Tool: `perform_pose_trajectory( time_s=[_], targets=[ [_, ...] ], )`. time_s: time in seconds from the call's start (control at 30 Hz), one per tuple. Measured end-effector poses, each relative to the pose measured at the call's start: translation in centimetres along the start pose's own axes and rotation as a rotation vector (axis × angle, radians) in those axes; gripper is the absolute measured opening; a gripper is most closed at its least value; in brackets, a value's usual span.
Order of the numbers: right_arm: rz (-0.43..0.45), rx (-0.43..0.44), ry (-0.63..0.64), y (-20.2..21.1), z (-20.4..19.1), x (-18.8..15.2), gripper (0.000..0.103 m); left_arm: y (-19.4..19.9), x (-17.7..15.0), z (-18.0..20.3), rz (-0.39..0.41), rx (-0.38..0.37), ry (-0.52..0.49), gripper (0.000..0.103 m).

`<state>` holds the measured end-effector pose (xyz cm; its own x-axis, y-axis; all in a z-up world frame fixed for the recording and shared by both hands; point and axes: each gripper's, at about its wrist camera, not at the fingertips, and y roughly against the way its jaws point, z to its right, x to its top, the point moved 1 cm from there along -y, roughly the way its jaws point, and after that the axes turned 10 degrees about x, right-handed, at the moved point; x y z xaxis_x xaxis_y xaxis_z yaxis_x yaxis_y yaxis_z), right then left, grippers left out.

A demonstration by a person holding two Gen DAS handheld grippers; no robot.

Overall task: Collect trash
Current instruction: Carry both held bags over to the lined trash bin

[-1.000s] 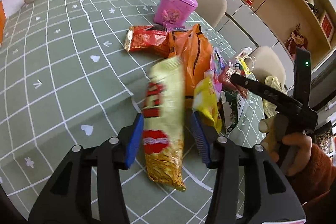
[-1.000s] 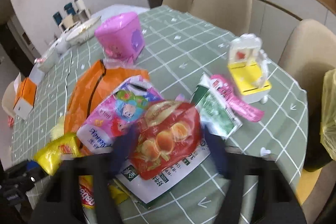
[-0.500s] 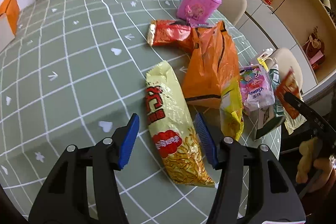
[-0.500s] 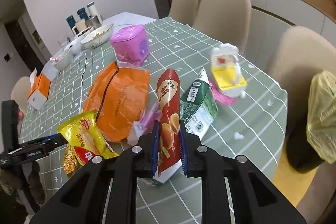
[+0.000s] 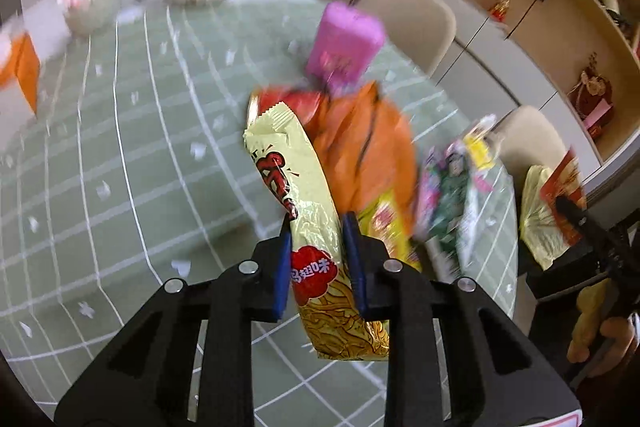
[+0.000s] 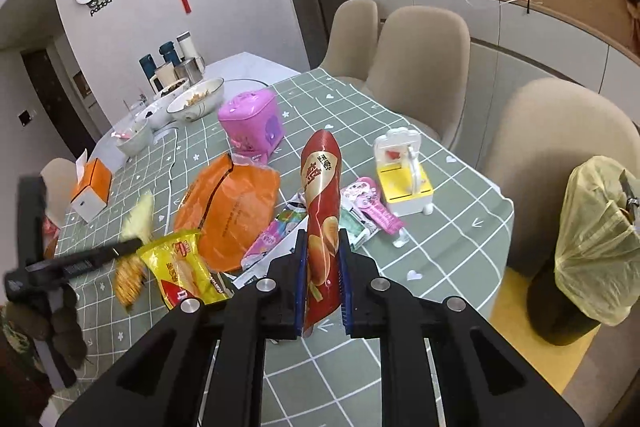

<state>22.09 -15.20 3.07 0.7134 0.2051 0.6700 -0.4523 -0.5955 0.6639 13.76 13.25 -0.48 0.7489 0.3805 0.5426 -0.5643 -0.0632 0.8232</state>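
Now, left claw (image 5: 316,259): just closed, pinching yellow packet (image 5: 308,211), long axis upright.
Right claw (image 6: 322,279): pinching red packet (image 6: 322,211).
Bin bag (image 6: 596,239): right of table (image 6: 460,227), nearer right claw.

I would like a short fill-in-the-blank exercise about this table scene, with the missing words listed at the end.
1. The right gripper is shut on a tall ____ snack packet.
2. The left gripper holds a pale ____ snack packet.
3. The pink box stands just behind the large ____ bag on the table.
4. The bin beside the table is lined with a ____ bag.

Missing words: red; yellow; orange; yellow
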Motion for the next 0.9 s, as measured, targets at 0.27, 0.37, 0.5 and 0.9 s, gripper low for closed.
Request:
perform_pose_trajectory(
  time_s=[0.27,0.37,0.5,0.9],
  targets=[
    [0.005,-0.001,0.033,2.1,1.0,0.2,0.014,6.1,2.2,5.9,0.188,0.011,-0.101,0.023],
    [0.032,-0.023,0.044,4.0,2.2,0.8,0.014,6.8,3.1,9.4,0.218,-0.015,-0.131,0.023],
    [0.074,-0.062,0.041,6.8,4.3,1.3,0.014,7.6,3.8,14.5,0.244,-0.074,-0.175,0.023],
    [0.151,-0.269,-0.029,16.2,16.0,0.8,0.014,5.5,2.2,32.2,0.216,-0.279,-0.359,0.023]
  ],
)
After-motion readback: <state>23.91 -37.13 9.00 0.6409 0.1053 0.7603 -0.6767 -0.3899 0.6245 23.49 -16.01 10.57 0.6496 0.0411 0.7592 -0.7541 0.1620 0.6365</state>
